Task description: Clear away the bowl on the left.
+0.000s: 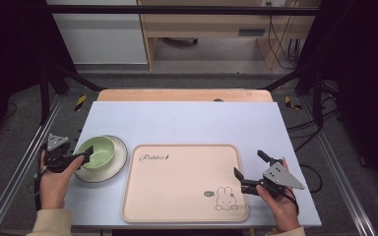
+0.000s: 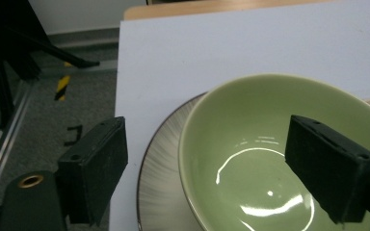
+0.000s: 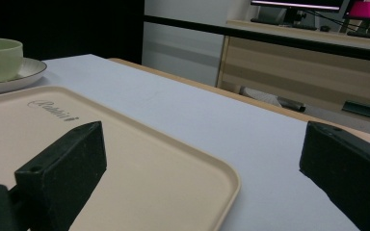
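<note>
Left gripper (image 1: 81, 158): I've got jaws spread astride the green bowl (image 1: 97, 152) rim, ready to pinch.
Right gripper (image 1: 248, 170): spread wide, idling beside the tray (image 1: 184, 209).

Beige tray (image 1: 182, 182) lower centre in the high view, flat on white tabletop (image 1: 187, 123). Rabbit drawing (image 1: 226, 199) in its lower right corner, script lettering (image 1: 154, 158) upper left. Wooden edge (image 1: 184, 95) just above the tabletop's top side. Black frame bar (image 1: 177, 10) across the top of frame. Wooden desk (image 1: 202, 24) upper centre, white cabinet (image 1: 98, 34) to its left, cables (image 1: 283, 44) hanging upper right. Yellow-black tape (image 1: 80, 102) on the floor, left of the tabletop's top corner. Monitor (image 3: 298, 4) at the top right in the right gripper view.
</note>
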Demonstrator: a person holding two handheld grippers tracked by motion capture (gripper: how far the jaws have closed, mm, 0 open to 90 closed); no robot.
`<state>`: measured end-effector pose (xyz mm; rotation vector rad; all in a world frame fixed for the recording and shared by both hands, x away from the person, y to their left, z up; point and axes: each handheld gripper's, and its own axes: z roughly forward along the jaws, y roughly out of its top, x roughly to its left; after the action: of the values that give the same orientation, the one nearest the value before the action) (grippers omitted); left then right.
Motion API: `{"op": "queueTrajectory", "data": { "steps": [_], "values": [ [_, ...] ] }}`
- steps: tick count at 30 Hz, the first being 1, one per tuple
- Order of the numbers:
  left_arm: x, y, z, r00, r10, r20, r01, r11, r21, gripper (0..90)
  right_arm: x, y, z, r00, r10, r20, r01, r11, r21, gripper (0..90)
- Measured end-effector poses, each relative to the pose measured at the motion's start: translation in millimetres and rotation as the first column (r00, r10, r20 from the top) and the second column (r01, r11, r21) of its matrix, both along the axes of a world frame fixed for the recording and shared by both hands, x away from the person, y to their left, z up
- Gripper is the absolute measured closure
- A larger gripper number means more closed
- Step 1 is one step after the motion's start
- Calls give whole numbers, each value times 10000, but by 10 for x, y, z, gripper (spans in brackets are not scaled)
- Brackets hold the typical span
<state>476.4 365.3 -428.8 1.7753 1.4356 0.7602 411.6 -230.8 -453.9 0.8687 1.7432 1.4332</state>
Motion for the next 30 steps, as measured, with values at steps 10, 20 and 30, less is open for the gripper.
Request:
{"op": "queueTrajectory", "data": {
  "steps": [10, 20, 30],
  "values": [
    [25, -24, -79, 9974, 212, -695, -203, 9997, 133, 305, 4, 9, -3, 9999, 120, -54, -120, 9999, -40, 26],
    [43, 24, -159, 9902, 337, -1358, -360, 9992, -143, 513, 9, 21, -12, 9998, 166, -117, -166, 9999, -5, 26],
    [83, 46, -165, 9843, 420, -1717, -477, 9984, -289, 673, 30, 9, -27, 9997, 163, -194, -161, 9999, 56, 26]
  ]
}}
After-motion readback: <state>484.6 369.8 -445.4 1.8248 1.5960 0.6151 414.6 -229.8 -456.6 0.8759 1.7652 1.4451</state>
